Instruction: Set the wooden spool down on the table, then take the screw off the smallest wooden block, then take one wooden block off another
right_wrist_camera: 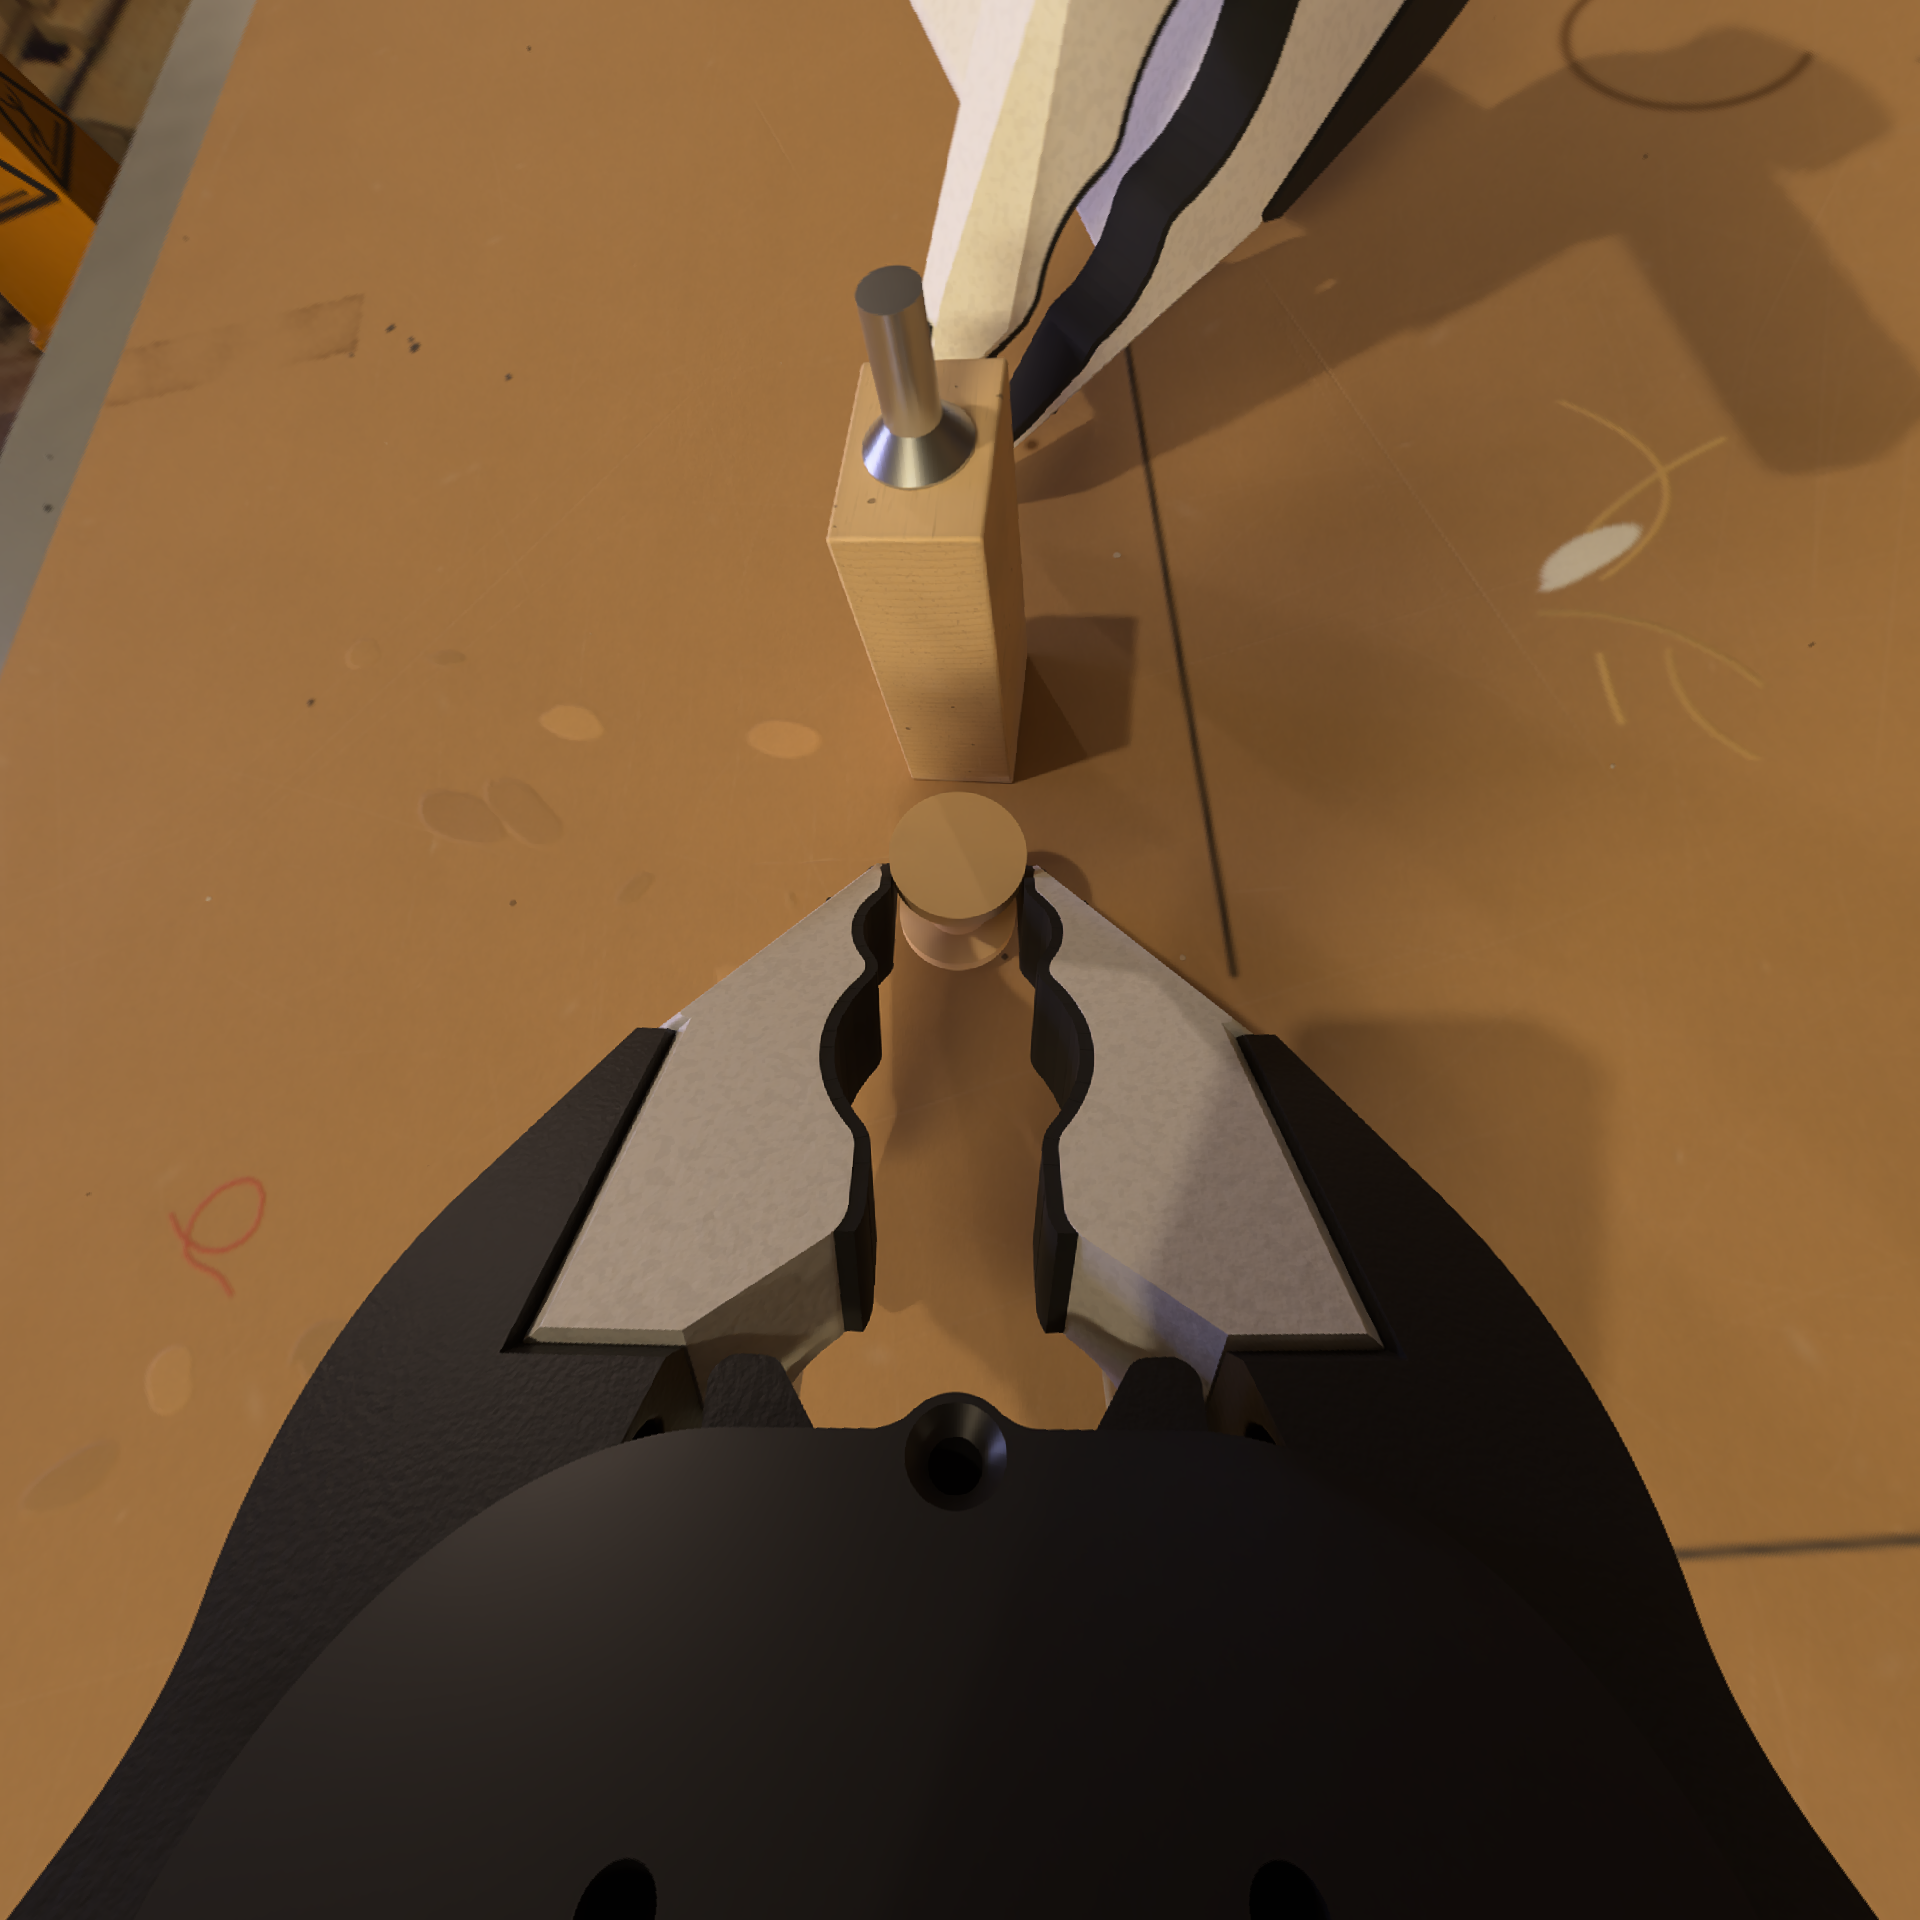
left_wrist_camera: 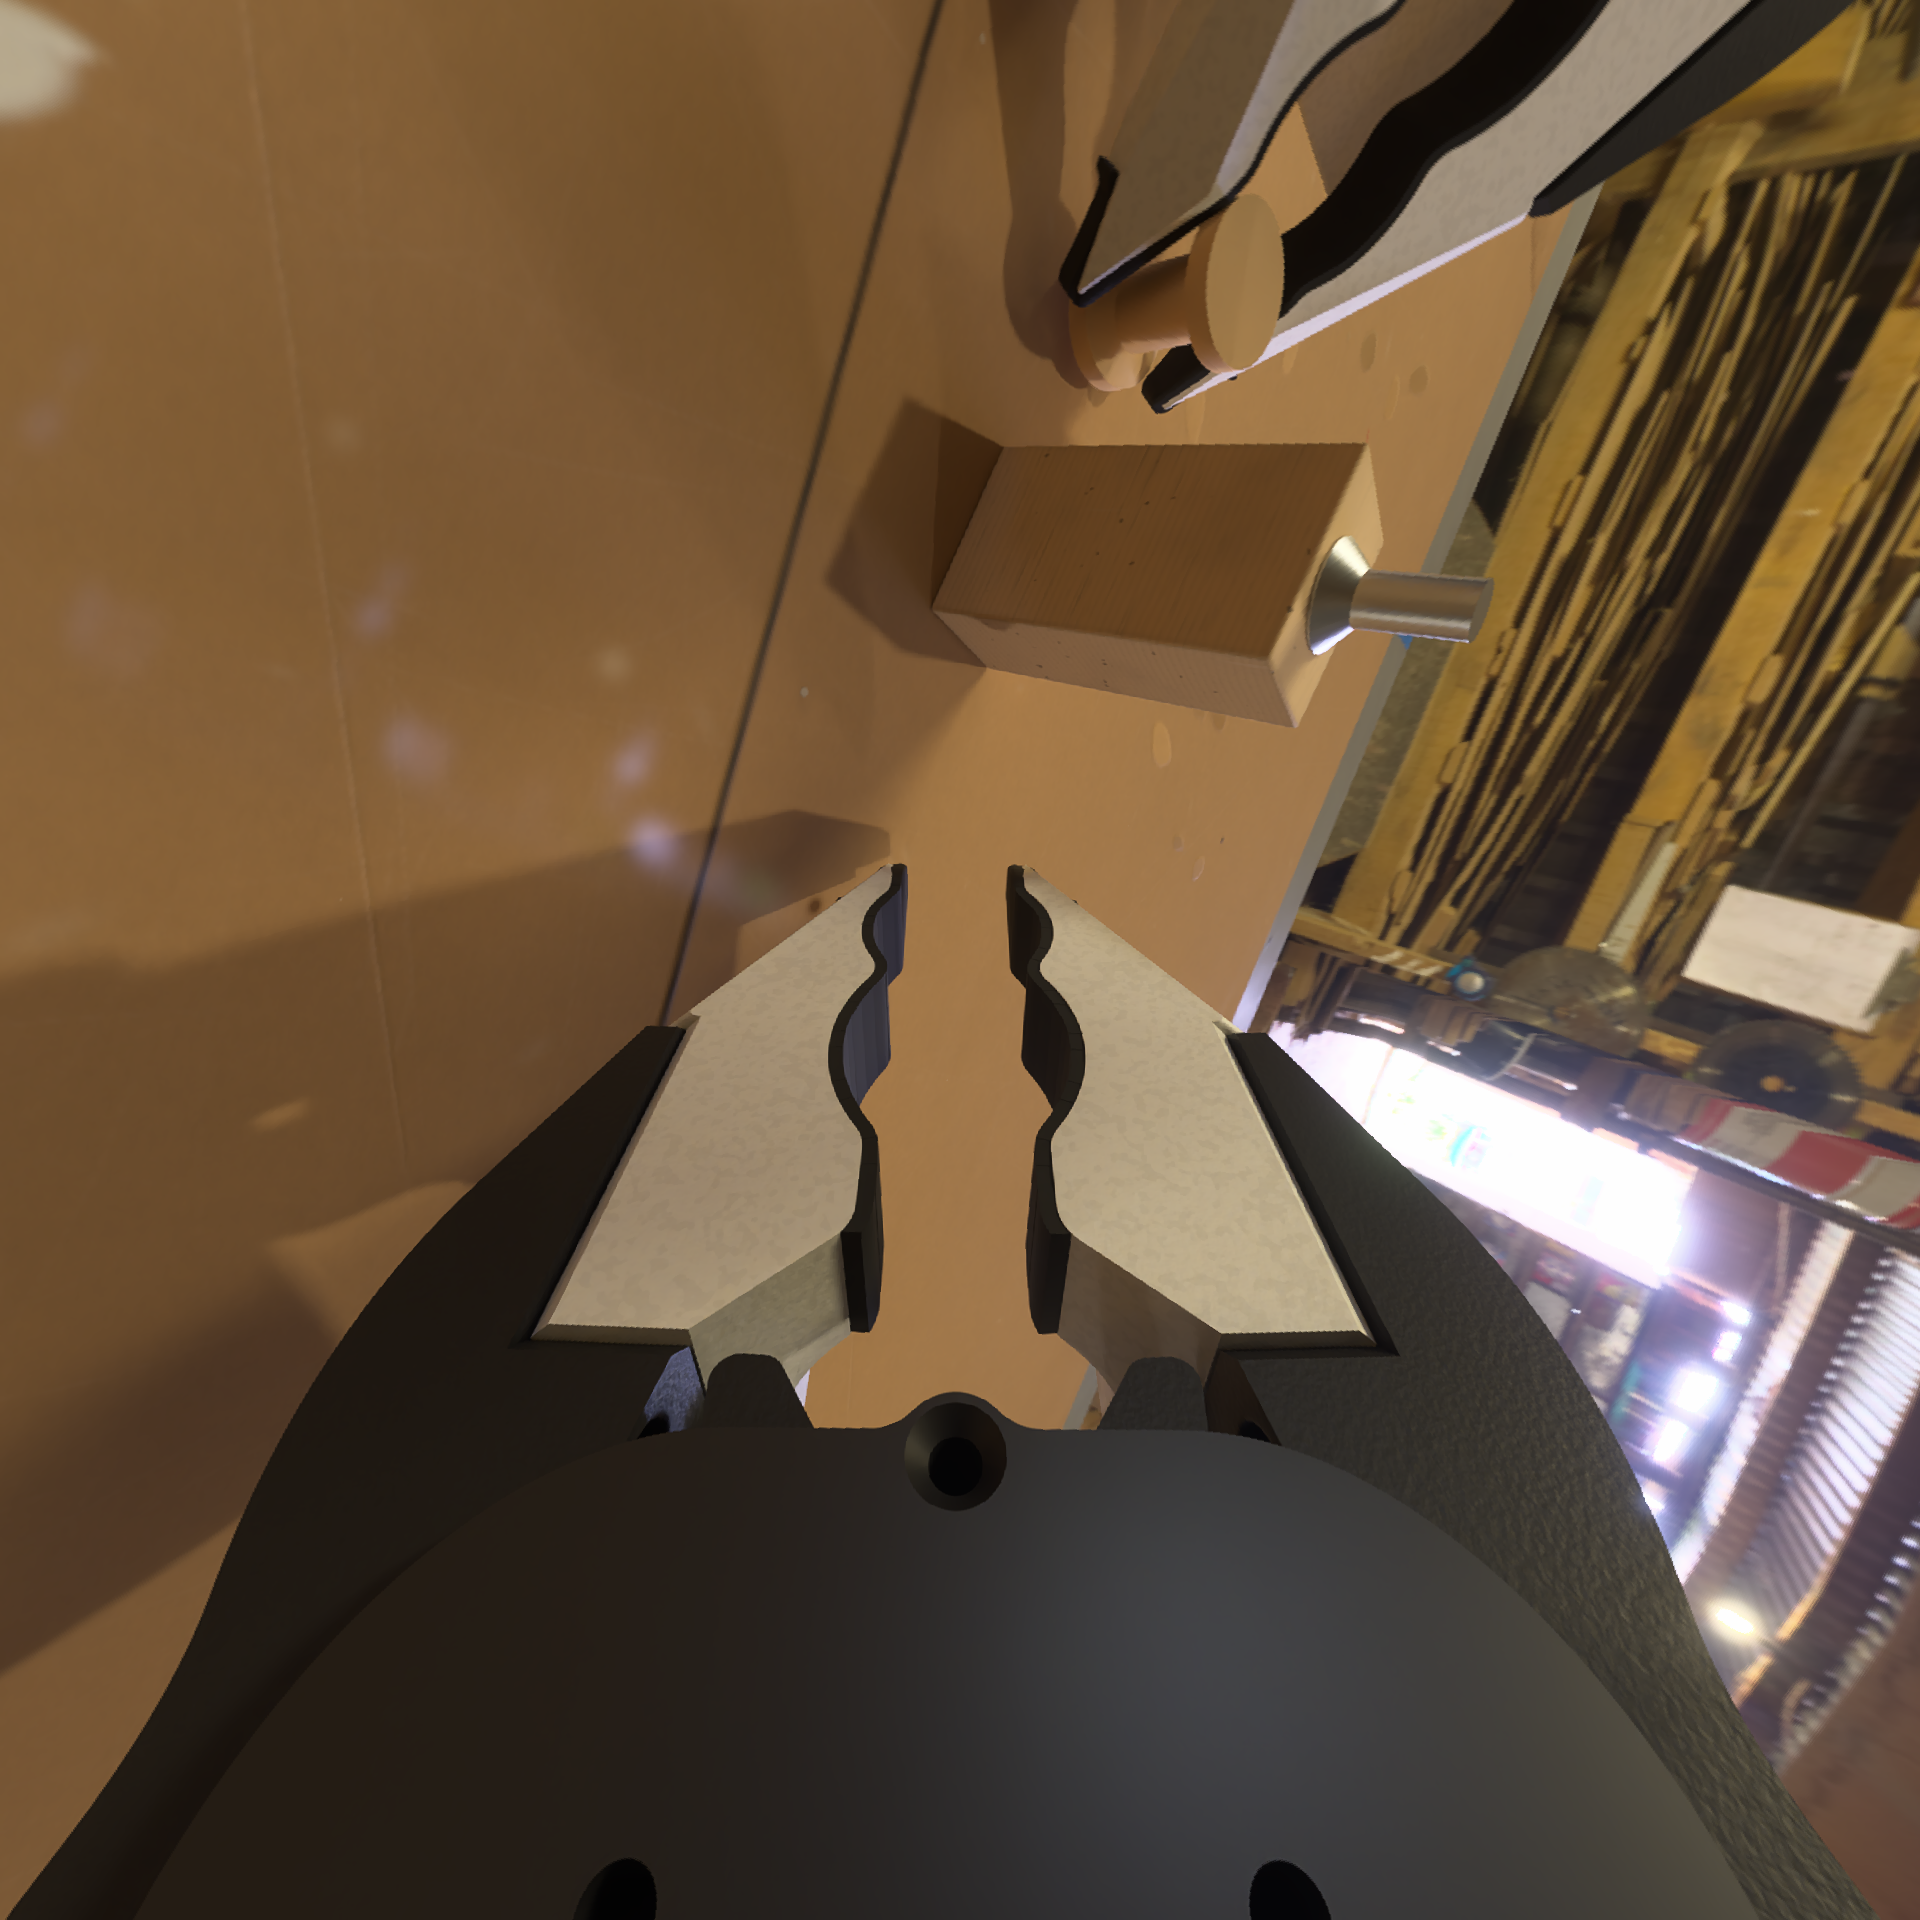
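Note:
The wooden spool (right_wrist_camera: 958, 857) stands upright on the brown table (right_wrist_camera: 416, 540), its base touching the surface. My right gripper (right_wrist_camera: 958, 904) is shut on it, a fingertip against each side. Just beyond it stands a tall wooden block (right_wrist_camera: 935, 623) with a metal screw (right_wrist_camera: 904, 384) head-down on its top. In the left wrist view, which is rolled sideways, my left gripper (left_wrist_camera: 956, 883) is open and empty. It points at the block (left_wrist_camera: 1132, 561) and screw (left_wrist_camera: 1392, 608), with the spool (left_wrist_camera: 1236, 281) behind them in the right gripper (left_wrist_camera: 1127, 343).
The left gripper's fingers (right_wrist_camera: 1039, 208) hang close behind the block. A thin dark seam (right_wrist_camera: 1184, 675) runs along the table to the block's right. The table's grey edge (right_wrist_camera: 114, 260) lies far left. Only one block is in view.

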Controlling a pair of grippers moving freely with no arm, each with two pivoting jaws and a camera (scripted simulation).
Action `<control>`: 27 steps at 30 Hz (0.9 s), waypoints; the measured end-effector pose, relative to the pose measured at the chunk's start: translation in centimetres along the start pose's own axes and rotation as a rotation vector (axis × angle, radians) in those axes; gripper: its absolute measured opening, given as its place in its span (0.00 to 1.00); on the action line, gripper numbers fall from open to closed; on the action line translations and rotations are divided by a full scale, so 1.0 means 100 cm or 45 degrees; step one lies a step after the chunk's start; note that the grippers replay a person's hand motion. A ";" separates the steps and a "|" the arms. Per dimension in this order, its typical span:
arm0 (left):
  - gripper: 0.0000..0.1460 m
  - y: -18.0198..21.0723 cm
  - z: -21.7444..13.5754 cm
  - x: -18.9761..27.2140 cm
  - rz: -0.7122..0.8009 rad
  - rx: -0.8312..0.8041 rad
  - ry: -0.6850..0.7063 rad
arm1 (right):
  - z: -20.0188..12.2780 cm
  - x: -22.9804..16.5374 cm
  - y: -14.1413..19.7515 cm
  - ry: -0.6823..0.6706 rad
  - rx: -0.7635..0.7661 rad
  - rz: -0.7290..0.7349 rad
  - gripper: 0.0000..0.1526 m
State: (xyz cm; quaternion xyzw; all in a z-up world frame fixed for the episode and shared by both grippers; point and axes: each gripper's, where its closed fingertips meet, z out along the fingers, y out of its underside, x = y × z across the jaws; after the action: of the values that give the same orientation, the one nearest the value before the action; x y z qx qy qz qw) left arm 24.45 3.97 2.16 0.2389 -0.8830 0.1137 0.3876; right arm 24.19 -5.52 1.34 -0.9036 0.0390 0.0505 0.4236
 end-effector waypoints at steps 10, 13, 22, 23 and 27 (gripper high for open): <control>0.04 0.001 0.002 -0.003 -0.054 0.029 0.165 | -0.001 0.001 -0.001 0.058 0.007 -0.090 0.16; 0.02 0.001 0.001 -0.002 -0.017 0.061 0.168 | -0.001 0.002 -0.002 0.083 0.014 -0.114 0.18; 0.00 -0.002 -0.007 0.006 0.120 0.172 0.109 | -0.008 0.008 -0.014 0.098 0.139 -0.045 0.29; 0.00 -0.004 -0.010 0.009 0.175 0.194 0.078 | -0.008 0.008 -0.017 0.041 0.158 0.023 0.29; 0.00 -0.012 -0.026 0.021 0.367 0.258 -0.066 | -0.009 0.002 -0.021 -0.267 0.102 0.353 0.32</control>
State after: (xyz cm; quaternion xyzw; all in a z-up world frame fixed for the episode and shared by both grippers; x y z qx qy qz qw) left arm 25.47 3.25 5.52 0.1505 -0.9019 0.2502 0.3182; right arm 24.73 -4.91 3.52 -0.8617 0.1208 0.2009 0.4501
